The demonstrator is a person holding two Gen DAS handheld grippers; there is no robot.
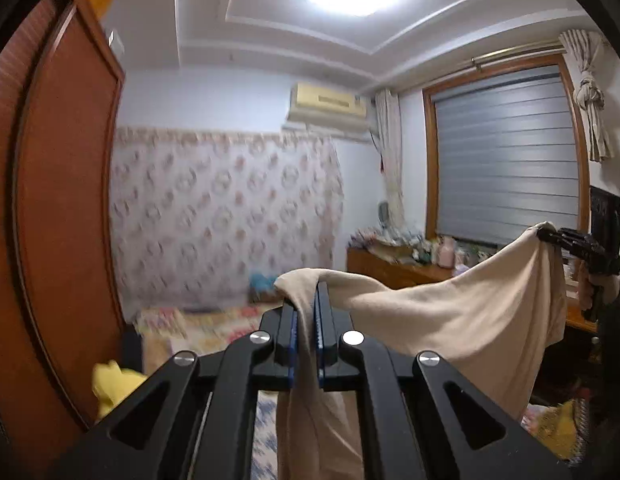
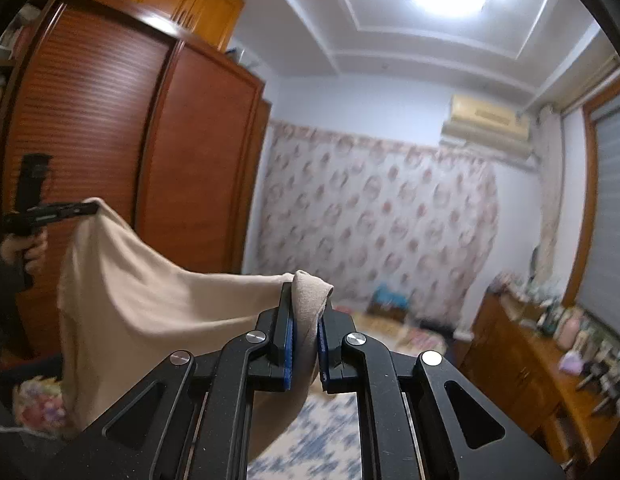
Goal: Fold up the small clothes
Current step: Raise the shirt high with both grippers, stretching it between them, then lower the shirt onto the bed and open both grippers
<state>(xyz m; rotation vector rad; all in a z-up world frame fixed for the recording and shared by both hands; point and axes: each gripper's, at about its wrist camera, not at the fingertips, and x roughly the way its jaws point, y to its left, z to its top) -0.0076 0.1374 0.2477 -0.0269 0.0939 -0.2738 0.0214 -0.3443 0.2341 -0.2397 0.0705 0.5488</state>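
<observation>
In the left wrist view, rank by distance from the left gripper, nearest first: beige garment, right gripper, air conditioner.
1. beige garment: clamped in the left gripper.
2. right gripper: off right, holding the garment's other end.
3. air conditioner: high on the far wall.

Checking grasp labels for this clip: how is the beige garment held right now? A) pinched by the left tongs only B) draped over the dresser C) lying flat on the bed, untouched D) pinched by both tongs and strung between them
D: the left tongs and the right tongs each pinch a part of the beige garment, which sags in the air between them.
</observation>
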